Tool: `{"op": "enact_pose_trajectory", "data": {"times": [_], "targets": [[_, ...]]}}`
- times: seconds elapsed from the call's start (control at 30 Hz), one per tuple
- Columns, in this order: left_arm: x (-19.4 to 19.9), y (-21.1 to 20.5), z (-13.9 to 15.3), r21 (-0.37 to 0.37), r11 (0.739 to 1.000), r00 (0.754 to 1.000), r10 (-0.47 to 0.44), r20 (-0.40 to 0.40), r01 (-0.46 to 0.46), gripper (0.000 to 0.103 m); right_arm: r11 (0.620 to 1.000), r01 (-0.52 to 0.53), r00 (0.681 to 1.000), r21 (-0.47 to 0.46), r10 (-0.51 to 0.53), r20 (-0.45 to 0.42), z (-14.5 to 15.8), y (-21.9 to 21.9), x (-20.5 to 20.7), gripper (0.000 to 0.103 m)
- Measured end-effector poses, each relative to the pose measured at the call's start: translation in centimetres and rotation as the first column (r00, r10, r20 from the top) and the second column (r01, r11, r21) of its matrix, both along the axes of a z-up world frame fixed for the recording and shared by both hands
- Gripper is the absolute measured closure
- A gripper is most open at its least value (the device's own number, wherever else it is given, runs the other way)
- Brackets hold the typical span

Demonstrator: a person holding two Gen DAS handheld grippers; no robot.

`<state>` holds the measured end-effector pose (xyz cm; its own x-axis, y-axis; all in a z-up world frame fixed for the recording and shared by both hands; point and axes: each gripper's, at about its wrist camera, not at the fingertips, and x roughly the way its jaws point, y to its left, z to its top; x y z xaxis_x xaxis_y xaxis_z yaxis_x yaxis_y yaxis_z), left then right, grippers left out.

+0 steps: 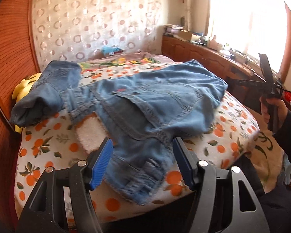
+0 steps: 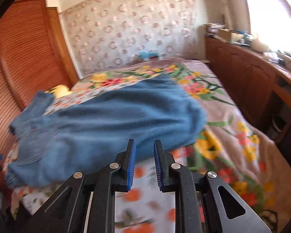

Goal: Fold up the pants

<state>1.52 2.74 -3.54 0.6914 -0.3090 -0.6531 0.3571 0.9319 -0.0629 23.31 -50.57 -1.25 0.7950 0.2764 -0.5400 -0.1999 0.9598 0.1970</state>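
Blue denim pants (image 1: 145,101) lie crumpled across the bed on an orange-print sheet (image 1: 219,132). One leg is bunched at the left and a cuffed hem reaches toward the near edge. My left gripper (image 1: 143,155) hovers over that near hem, open, and its blue pads (image 1: 102,163) press on nothing. A hand (image 1: 271,108) holds the right gripper up at the bed's right side. In the blurred right wrist view the pants (image 2: 106,120) lie just ahead. My right gripper (image 2: 144,155) stands short of their edge, open by a narrow gap with nothing between its pads.
A slatted wooden panel (image 1: 11,58) runs along the bed's left side, with a yellow object (image 1: 27,85) beside it. A wooden cabinet (image 2: 242,73) with clutter on top lines the right, under a bright window. A floral blanket (image 2: 223,136) covers the bed's far and right parts.
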Motion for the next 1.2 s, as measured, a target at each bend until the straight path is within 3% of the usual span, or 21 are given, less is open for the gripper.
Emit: {"op": "enact_pose_trajectory", "data": {"times": [0.1, 0.17, 0.43, 0.6, 0.63, 0.67, 0.7, 0.77, 0.83, 1.0, 1.07, 1.13, 1.2], "targets": [[-1.0, -1.2, -0.6, 0.018, 0.999, 1.000, -0.028, -0.004, 0.028, 0.038, 0.998, -0.063, 0.998, 0.022, 0.063, -0.008, -0.9, 2.2, -1.4, 0.084], [-1.7, -1.9, -1.1, 0.022, 0.998, 0.998, -0.053, -0.017, 0.053, 0.046, 0.995, -0.099, 0.995, 0.031, 0.099, -0.013, -1.4, 3.5, -2.1, 0.084], [-1.4, -3.9, -3.4, 0.122, 0.990, 0.998, -0.066, -0.003, 0.066, 0.048, 0.976, -0.212, 0.976, 0.051, 0.214, -0.039, -3.0, 5.8, -2.2, 0.083], [-0.8, -4.9, -4.6, 0.238, 0.970, 0.998, -0.060, 0.019, 0.054, 0.048, 0.966, -0.256, 0.964, 0.044, 0.259, -0.061, -3.5, 5.6, -2.8, 0.083], [-0.7, -4.9, -4.6, 0.245, 0.968, 0.998, -0.058, 0.024, 0.050, 0.051, 0.964, -0.262, 0.963, 0.041, 0.264, -0.063, -3.5, 5.3, -2.7, 0.083], [-0.7, -4.8, -4.6, 0.252, 0.967, 0.998, -0.051, 0.029, 0.042, 0.068, 0.963, -0.267, 0.961, 0.045, 0.270, -0.066, -3.6, 5.2, -2.6, 0.083], [-0.5, -4.7, -4.5, 0.265, 0.964, 0.999, -0.039, 0.033, 0.029, 0.072, 0.961, -0.272, 0.959, 0.052, 0.275, -0.070, -3.5, 4.9, -2.7, 0.083], [-0.3, -4.2, -4.0, 0.251, 0.968, 0.999, -0.042, 0.030, 0.033, 0.085, 0.958, -0.280, 0.956, 0.062, 0.284, -0.076, -3.5, 4.8, -2.7, 0.082], [-0.3, -3.6, -3.0, 0.239, 0.971, 0.998, -0.039, 0.047, 0.027, 0.091, 0.955, -0.291, 0.952, 0.064, 0.295, -0.079, -3.4, 4.6, -2.8, 0.082], [-1.1, -1.4, 2.6, 0.162, 0.986, 0.991, -0.050, 0.125, 0.030, 0.092, 0.955, -0.292, 0.953, 0.052, 0.295, -0.065, -2.9, 4.4, -2.9, 0.082], [-1.9, -0.7, 4.5, 0.172, 0.984, 0.984, -0.070, 0.162, 0.041, 0.092, 0.954, -0.297, 0.953, 0.048, 0.300, -0.054, -2.4, 4.4, -3.0, 0.082], [-2.4, -0.1, 4.7, 0.204, 0.978, 0.983, -0.080, 0.168, 0.044, 0.092, 0.949, -0.313, 0.948, 0.044, 0.315, -0.046, -2.1, 4.8, -3.0, 0.082], [-2.1, 0.4, 3.2, 0.226, 0.971, 0.990, -0.101, 0.102, 0.076, 0.092, 0.946, -0.323, 0.945, 0.026, 0.324, -0.052, -2.3, 5.5, -2.5, 0.082]]}}
